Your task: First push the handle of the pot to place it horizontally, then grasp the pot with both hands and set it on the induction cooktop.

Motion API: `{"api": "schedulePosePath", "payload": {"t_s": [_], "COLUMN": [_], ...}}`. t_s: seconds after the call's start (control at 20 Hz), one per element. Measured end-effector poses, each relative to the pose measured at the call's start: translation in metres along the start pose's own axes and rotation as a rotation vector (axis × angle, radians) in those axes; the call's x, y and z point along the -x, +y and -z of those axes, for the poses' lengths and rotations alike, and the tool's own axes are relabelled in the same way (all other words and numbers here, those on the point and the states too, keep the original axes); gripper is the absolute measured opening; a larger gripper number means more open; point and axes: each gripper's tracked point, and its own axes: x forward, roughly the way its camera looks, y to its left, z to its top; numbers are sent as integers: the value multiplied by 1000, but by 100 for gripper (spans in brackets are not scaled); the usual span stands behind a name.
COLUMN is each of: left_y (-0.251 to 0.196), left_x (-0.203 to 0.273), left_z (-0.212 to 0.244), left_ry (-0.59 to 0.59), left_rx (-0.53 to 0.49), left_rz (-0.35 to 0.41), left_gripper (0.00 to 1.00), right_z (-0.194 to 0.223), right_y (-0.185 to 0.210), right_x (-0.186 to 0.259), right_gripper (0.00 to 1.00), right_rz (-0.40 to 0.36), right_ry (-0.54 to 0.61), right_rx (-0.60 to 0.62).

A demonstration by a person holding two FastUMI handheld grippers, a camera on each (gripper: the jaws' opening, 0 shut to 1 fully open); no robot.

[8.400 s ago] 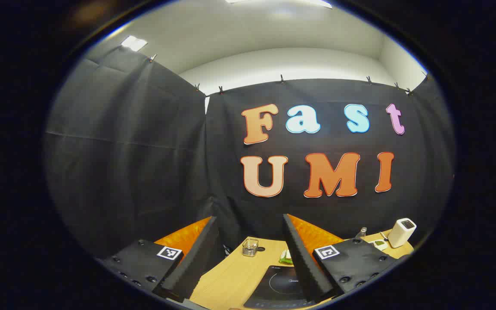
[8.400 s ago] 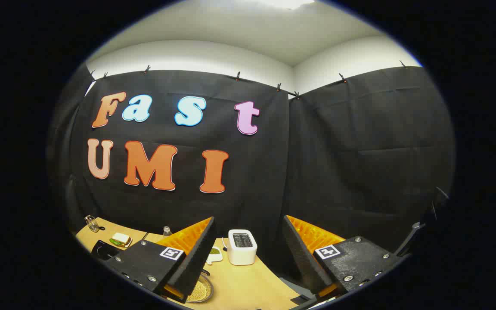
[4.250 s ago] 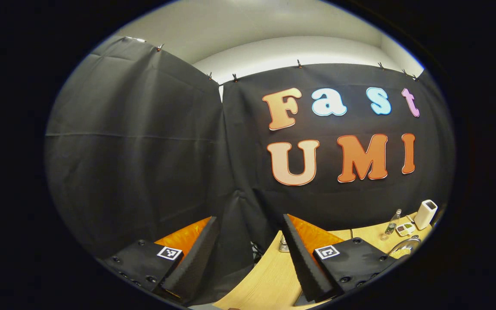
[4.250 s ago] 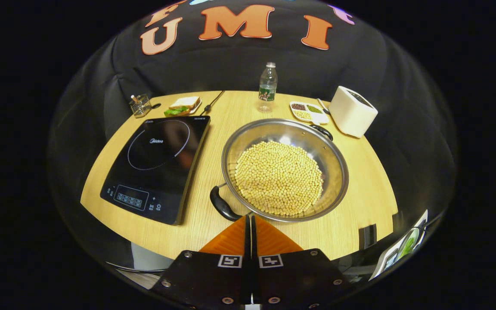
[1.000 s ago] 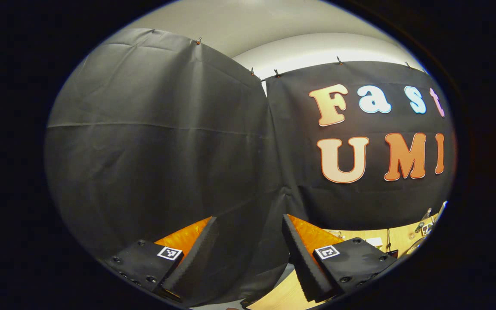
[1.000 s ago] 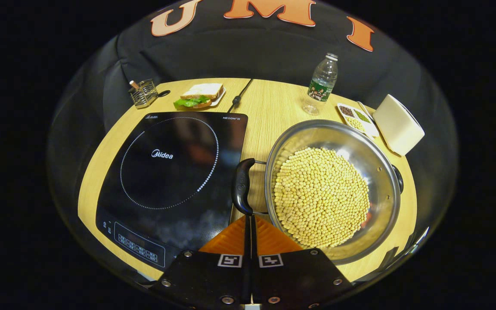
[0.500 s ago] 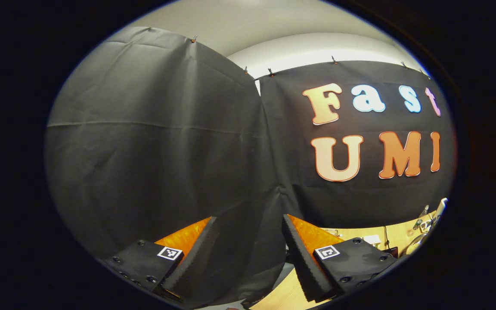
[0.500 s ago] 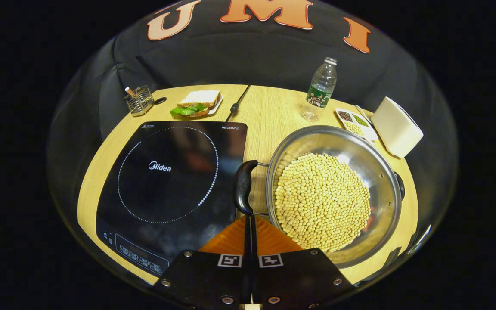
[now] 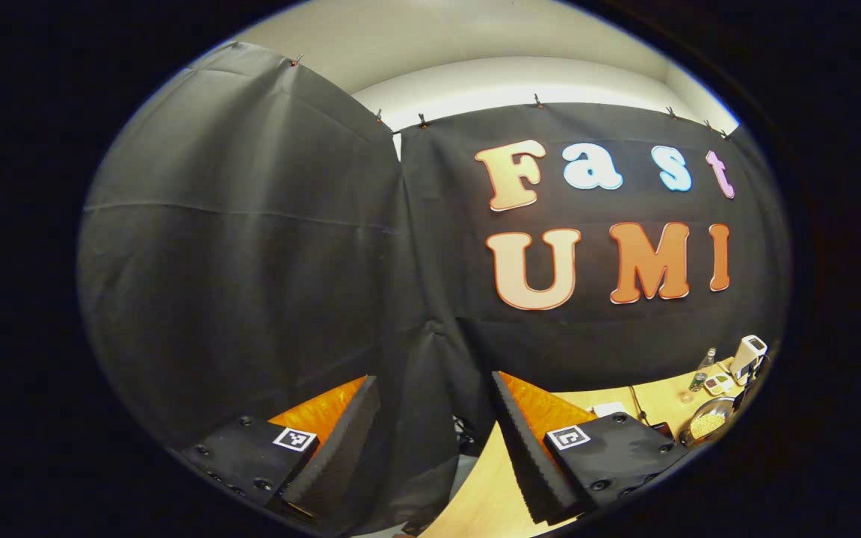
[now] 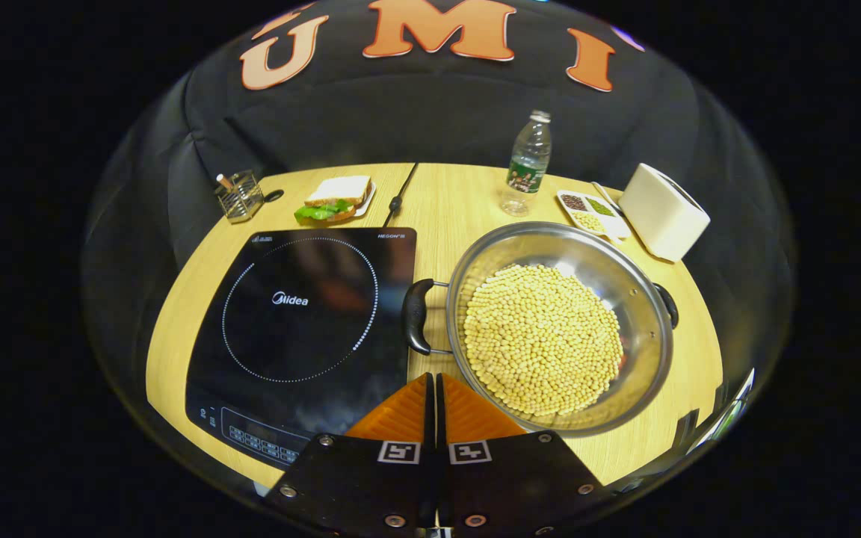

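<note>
Lifting the bean-filled pot [image 10: 557,329] unevenly could spill it: right tool [image 10: 431,388] is closed and empty, left tool [image 9: 430,437] open, far off.

Right gripper [image 10: 431,381], fingers together, sits near the pot [image 10: 643,351] handle [image 10: 415,315].

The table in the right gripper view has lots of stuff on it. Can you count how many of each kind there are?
Cooktop: 1
Pot of beans: 1
Sandwich: 1
Water bottle: 1
White toaster: 1
Small tray of beans: 1
Wire holder: 1
Total: 7
</note>
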Motion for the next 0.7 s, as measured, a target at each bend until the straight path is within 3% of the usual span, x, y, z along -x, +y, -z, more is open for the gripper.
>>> {"api": "schedulePosePath", "payload": {"t_s": [0.4, 0.7], "left_y": [-106, -243], "left_x": [-21, -26], "left_z": [30, 72], "left_ry": [74, 125], "left_rx": [59, 125], "left_rz": [145, 283], "left_gripper": [96, 97], "right_z": [-18, -46], "right_y": [-90, -176], "right_x": [31, 12], "right_gripper": [0, 1], "right_rz": [46, 67], "right_ry": [-71, -87], "right_rx": [-101, -142]}}
